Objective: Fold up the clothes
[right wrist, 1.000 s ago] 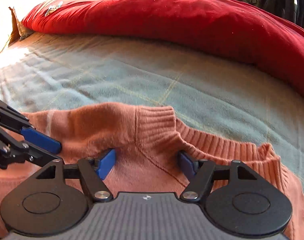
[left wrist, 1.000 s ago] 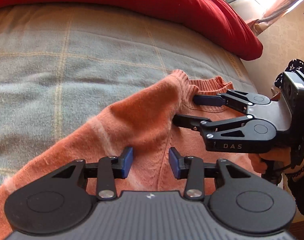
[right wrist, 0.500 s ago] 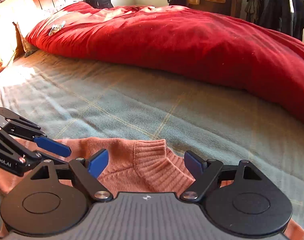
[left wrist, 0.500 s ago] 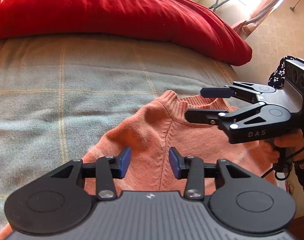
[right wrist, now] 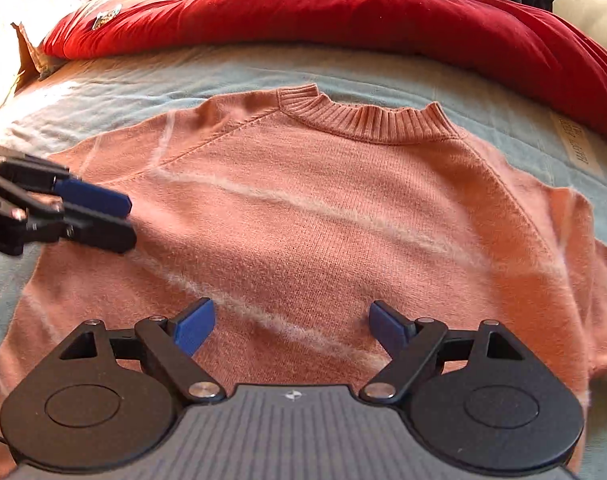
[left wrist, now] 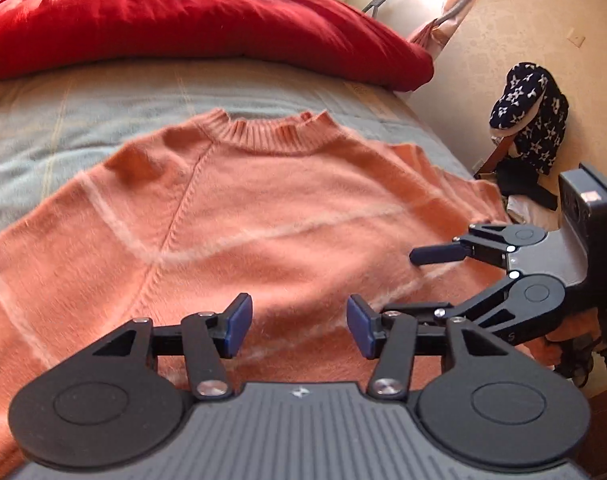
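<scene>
- The left tool (left wrist: 299,326) hangs just above the lower body of the fuzzy salmon-pink knit sweater (right wrist: 303,216), its blue pads set moderately apart and holding nothing.
- The right tool (right wrist: 291,326) hovers beside it over the same stretch of knit, spread wide and also empty.
- The sweater lies spread flat on the pale grey-blue checked blanket (left wrist: 103,92) of the bed, ribbed collar (right wrist: 363,120) pointing away from the tools, shoulders out to either side, pale fuzzy stripes crossing the chest.
- In neither view can I see the hem or the sleeve ends, so how the lower edge lies cannot be told.
- Judged from this lay, a clean fold would want each tool to pinch only a thin bite of knit at matching points on opposite sides, so the crease comes out straight.
- Loose fuzzy knit stretches and drags; lifting low and laying the cloth over, not pulling it, should keep the collar centred.
- Beyond the collar the blanket runs bare to the bunched deep-red duvet (right wrist: 343,12) along the far side of the bed.
</scene>
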### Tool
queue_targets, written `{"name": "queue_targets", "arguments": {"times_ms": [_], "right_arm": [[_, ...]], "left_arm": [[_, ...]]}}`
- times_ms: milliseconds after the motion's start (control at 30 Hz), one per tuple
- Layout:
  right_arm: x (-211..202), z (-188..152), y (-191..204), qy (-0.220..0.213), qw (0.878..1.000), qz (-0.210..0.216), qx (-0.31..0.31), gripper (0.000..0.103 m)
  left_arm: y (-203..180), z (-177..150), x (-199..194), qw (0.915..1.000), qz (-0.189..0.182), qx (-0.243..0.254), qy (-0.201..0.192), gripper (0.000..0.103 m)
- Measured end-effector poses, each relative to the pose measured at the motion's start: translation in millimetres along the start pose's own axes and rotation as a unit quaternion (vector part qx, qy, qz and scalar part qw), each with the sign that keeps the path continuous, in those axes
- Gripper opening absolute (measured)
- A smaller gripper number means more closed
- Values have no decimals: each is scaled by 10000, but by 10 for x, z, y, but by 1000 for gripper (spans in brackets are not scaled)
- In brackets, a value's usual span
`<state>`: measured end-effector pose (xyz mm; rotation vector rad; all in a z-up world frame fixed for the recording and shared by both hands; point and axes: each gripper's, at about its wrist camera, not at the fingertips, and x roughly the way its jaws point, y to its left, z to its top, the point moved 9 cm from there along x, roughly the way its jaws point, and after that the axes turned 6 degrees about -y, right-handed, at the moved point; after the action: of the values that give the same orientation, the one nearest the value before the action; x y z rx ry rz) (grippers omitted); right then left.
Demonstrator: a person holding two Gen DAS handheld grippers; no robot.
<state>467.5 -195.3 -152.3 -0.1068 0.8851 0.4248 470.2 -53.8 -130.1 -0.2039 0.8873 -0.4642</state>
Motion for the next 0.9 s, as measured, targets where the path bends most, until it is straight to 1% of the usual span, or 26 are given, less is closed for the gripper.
{"name": "queue_targets", "arguments": {"times_ms": [33,67,100,167,200,300,333,367,400,433,467,533,567,633,667,700,767,800,833,900], "right_arm": [[93,-26,-9,15,10000,13,13,98],[85,-44,-12,-2,10000,30,7,99],[70,-68,-18,-10,10000,42,4,99],[-74,-242,-74,147,9999,-38,52,99],[-146,-329,-101,226,9997,-78,76,102],[-363,-580,-181,453,9987,-194,153,103],[-407,-560,-177,430,9986,-201,226,103],[-448,-536,-171,395,9986,-203,296,103],[-464,-460,-147,228,9991,-158,332,102],[-477,-383,-122,62,9993,-113,365,102],[-458,-294,-85,-92,9993,-59,366,102],[-330,-172,-4,-176,9994,60,286,102],[-262,-156,16,-179,9996,68,213,102],[-113,-226,-20,58,9999,-48,95,102],[-112,-275,-70,104,9998,-160,12,103],[-171,-342,-140,122,9997,-209,-15,103],[-293,-480,-294,232,9992,-330,56,103],[-387,-537,-375,291,9985,-410,198,103],[-482,-592,-452,342,9977,-486,334,103],[-698,-634,-467,239,9978,-477,395,103]], "left_arm": [[44,-63,12,9999,32,-140,-4,51],[87,-100,-24,9994,9,-327,-61,51],[131,-143,-88,9990,53,-435,-26,51],[244,-277,-265,9985,279,-436,185,51],[291,-349,-357,9982,339,-428,262,51],[267,-262,-480,9980,428,-371,267,50],[252,-218,-514,9980,454,-351,258,50],[193,-136,-498,9988,396,-235,143,51],[107,-31,-454,9996,286,-61,-37,52],[19,73,-411,9995,176,114,-217,59],[-1,113,-342,9994,144,181,-273,63],[41,116,-169,9994,176,183,-232,64],[62,117,-83,9994,192,185,-212,64],[103,120,89,9994,224,187,-172,60],[124,122,175,9994,240,189,-152,62],[189,122,174,9992,332,163,-133,62],[340,108,8,9982,591,65,-57,60],[309,58,-57,9982,596,94,-28,60],[217,-18,-105,9985,526,171,-6,59],[33,-171,-203,9987,386,325,38,61]]}}
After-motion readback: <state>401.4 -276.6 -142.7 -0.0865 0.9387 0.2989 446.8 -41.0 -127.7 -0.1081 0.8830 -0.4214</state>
